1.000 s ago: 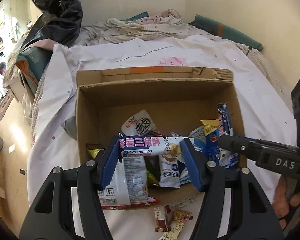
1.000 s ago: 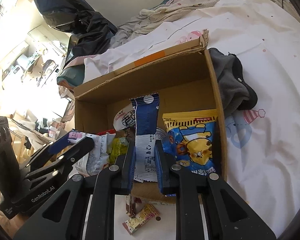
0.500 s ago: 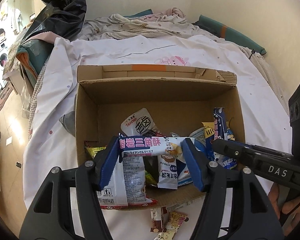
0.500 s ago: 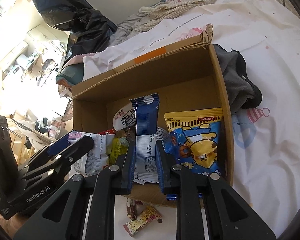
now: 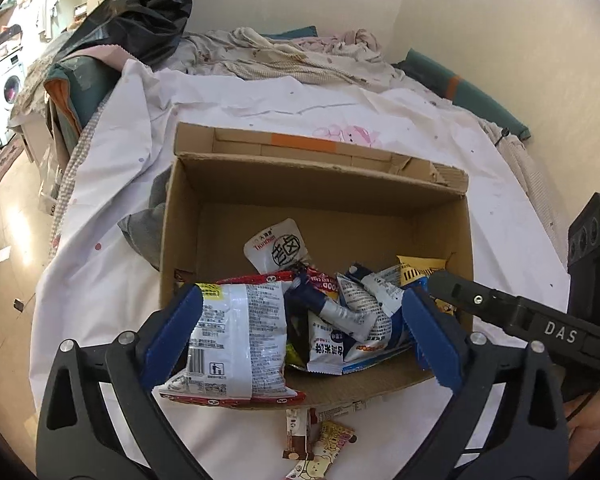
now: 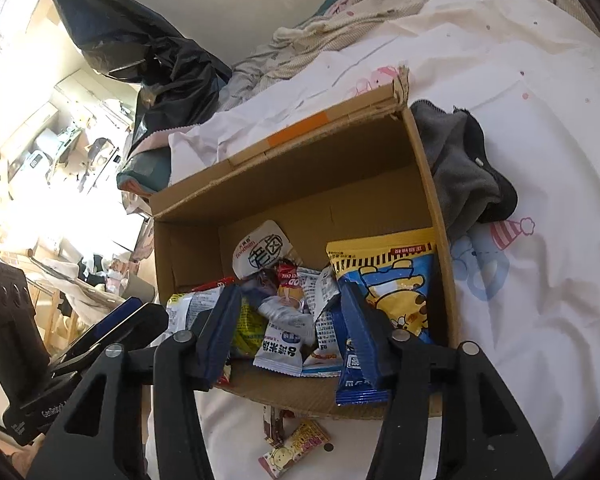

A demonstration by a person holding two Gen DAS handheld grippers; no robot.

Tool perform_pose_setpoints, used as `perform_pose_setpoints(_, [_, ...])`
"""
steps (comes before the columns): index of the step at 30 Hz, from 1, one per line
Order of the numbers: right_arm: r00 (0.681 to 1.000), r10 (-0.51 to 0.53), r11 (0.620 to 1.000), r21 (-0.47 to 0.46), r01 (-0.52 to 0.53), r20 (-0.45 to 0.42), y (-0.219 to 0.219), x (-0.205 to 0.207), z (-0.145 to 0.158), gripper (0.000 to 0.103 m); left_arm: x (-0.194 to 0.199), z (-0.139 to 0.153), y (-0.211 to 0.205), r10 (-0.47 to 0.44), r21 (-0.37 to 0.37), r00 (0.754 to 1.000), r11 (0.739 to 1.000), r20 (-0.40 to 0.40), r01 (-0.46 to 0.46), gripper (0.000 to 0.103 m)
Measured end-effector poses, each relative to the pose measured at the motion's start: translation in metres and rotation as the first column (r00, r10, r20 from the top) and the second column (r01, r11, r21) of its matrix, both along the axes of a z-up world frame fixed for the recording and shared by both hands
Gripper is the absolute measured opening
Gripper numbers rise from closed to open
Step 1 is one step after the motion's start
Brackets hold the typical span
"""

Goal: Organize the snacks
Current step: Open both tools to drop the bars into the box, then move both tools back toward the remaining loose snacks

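The left claw (image 5: 298, 330) is wide open over the box (image 5: 440, 200), holding nothing. Snacks (image 5: 240, 332) lie piled in the box. They look light, crinkly and slippery, so pinch a sealed edge.

The right claw (image 6: 290, 330) is open too. A blue bar (image 6: 360, 376) leans on one finger (image 6: 358, 328). Two small packs (image 6: 296, 446) lie outside on the sheet (image 6: 540, 240)

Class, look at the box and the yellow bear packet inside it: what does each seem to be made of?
Box: brown corrugated cardboard, matte; a torn, frayed corner shows it. Bear packet: probably glossy printed plastic film, judging by its sheen and crimped top seam.
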State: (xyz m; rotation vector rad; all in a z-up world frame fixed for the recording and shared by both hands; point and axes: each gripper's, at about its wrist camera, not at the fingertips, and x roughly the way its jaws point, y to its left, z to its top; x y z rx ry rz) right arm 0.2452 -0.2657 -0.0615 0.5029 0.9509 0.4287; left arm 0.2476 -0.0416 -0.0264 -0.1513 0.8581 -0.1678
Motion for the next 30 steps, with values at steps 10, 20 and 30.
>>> perform_pose_setpoints(10, [0.999, -0.022, 1.0, -0.019, 0.022, 0.03, 0.002, -0.012, 0.01, 0.083, -0.014, 0.009, 0.01, 0.032, 0.018, 0.999, 0.999, 0.015, -0.032, 0.099])
perform_pose_setpoints(20, [1.0, -0.013, 0.999, -0.043, 0.013, 0.011, 0.004, -0.044, 0.013, 0.086, -0.044, 0.008, 0.026, 0.074, 0.0, 0.997, 0.997, -0.016, -0.074, 0.099])
perform_pose_setpoints(30, [0.998, -0.032, 0.999, -0.037, 0.03, -0.05, -0.001, -0.084, 0.003, 0.086, -0.081, -0.005, 0.033, 0.094, 0.028, 0.994, 0.995, -0.063, -0.093, 0.099])
